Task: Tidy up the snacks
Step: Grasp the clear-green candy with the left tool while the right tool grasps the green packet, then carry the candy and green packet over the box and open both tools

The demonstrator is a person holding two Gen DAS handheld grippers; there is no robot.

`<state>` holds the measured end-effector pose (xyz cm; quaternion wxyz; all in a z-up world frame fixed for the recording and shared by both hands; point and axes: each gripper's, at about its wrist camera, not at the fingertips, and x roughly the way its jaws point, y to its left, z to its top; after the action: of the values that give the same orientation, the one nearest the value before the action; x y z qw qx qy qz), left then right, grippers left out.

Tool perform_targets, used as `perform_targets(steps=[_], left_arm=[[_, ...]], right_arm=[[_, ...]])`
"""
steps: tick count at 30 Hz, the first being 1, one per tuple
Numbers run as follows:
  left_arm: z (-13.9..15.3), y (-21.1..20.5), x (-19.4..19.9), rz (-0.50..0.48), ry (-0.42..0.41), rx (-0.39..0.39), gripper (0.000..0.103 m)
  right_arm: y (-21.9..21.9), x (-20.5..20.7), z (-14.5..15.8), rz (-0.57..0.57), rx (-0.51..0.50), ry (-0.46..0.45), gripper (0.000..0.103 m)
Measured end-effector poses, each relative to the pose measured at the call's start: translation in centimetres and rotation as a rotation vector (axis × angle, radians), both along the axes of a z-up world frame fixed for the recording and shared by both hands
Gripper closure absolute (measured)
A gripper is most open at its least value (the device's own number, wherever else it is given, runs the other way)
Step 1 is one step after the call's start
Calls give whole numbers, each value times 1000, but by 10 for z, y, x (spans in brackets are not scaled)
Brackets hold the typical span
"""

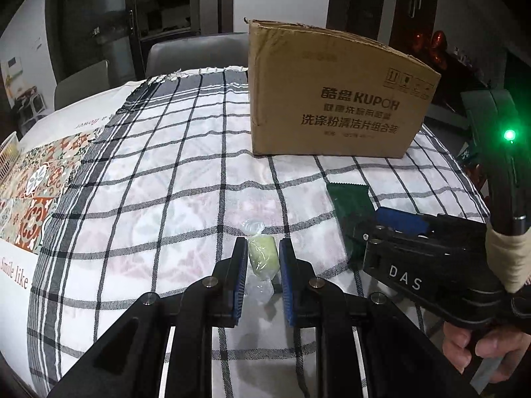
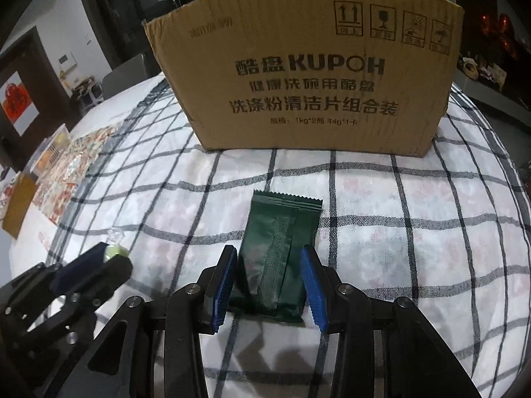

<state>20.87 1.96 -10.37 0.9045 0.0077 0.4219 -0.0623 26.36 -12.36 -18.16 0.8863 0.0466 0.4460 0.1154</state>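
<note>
1. Left wrist view: checked cloth [image 1: 186,172] covers the table, with chairs and dark cabinets behind it. The left gripper [image 1: 264,265] is clamped on a pale green candy [image 1: 263,258] in a clear twisted wrapper, held above the cloth near its front edge, probably ready to carry to the box.
2. Toward the cloth's far right corner stands an open-topped cardboard box [image 1: 332,99]; its inside is hidden, so its contents cannot be told.
3. A white basket [image 1: 8,156] shows at the table's left edge, its contents unclear.
4. Right wrist view: the same cloth runs up to the box [image 2: 308,76], which stands straight ahead at the far edge. The right gripper [image 2: 268,282] holds a dark green packet [image 2: 278,252] by its near end, pads against both sides, the serrated end pointing at the box.
5. Both snacks appear bound for the box.
</note>
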Motion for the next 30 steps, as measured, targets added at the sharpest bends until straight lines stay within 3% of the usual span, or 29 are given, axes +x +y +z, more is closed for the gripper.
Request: perform_targets(steps=[10, 15, 19, 30], left_arm=[[-4, 2, 4, 9, 14, -10, 83], [-3, 3, 4, 13, 14, -12, 83], [-1, 2, 2, 14, 11, -11, 83], [6, -1, -1, 4, -6, -12, 83]], right_arm=[[8, 7, -2, 8, -58, -5, 57], [16, 5, -4, 26, -120, -30, 60], [12, 2, 1, 31, -80, -52, 70], [-8, -12, 11, 23, -2, -89, 71]])
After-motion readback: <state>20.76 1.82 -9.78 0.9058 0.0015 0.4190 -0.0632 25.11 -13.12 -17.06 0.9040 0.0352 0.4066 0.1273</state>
